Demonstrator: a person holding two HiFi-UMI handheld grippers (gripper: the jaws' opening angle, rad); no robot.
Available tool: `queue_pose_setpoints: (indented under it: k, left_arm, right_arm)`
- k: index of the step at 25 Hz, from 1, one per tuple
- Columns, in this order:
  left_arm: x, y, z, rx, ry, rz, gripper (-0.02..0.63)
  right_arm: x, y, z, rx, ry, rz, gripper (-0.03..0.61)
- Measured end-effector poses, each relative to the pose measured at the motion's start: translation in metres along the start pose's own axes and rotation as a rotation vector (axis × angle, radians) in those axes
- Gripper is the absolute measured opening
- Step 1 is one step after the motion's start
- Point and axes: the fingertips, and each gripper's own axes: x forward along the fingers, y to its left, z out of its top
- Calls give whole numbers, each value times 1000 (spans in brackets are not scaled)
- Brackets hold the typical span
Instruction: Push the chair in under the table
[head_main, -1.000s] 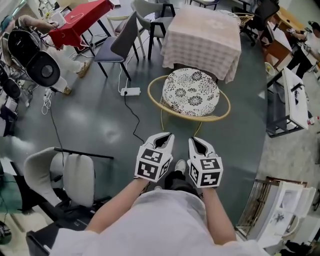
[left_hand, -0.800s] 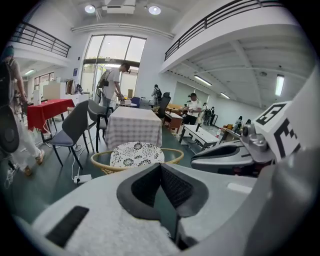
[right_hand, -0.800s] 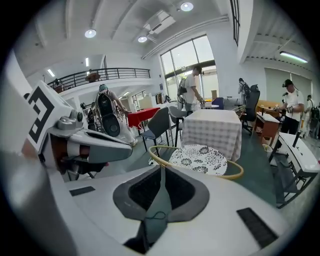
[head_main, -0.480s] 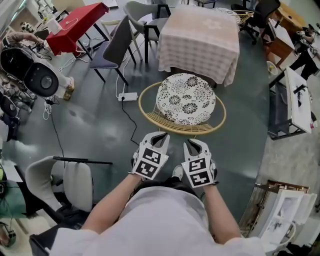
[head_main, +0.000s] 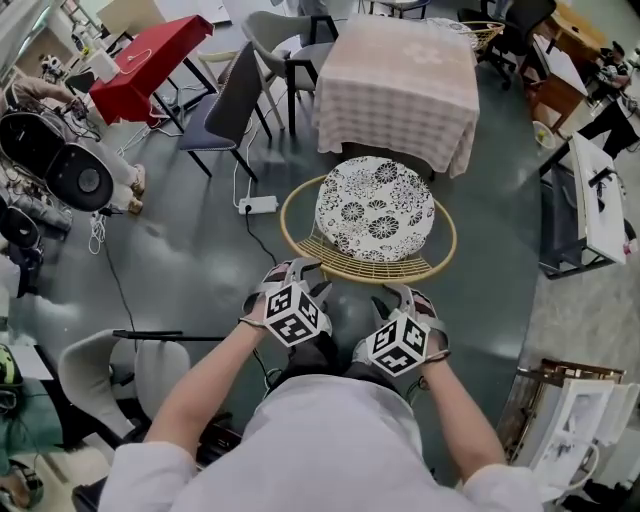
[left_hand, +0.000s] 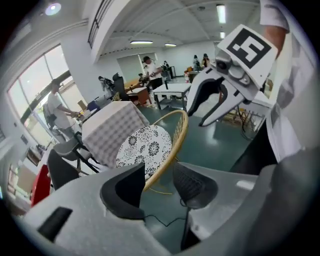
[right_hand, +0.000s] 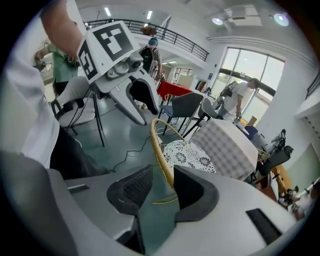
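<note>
In the head view, the left gripper (head_main: 287, 268) and right gripper (head_main: 405, 296) are reaching the chair (head_main: 375, 210), which is standing just short of the table (head_main: 400, 80). In the left gripper view, its just-opened jaws are gaping around the rim (left_hand: 172, 145) without pressing on it. In the right gripper view the jaws are doing likewise, so clamping and then pushing is probably coming next.

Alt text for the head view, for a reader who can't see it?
From above, a person holds the left tongs and right tongs at the near rim of a round rattan chair with a floral cushion, facing a cloth-covered table. Both jaws have just been opening, the rim between them.
</note>
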Motion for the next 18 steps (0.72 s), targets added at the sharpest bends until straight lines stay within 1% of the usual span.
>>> queue_pose_setpoints:
  k: [4,6,10,14,18]
  left_arm:
    - [16,4,-14,205,59,-52,166]
    - [23,6,-24,279,81,-84,166]
    - [38,11,-41,389,114,-147,166]
    - [47,13,-39,492,95,-182,164]
    - [53,15,-42,567,83,-217,164]
  right_arm:
    - [17,-2,-6,-106,66,-3,100]
    - [27,-4,-9,-153,101,-4,101]
    - [44,-8,-15,-235,172,-2,103]
    - [55,-8,-22,-296,225,1,103]
    - [65,-8,-25,-352,271,5,101]
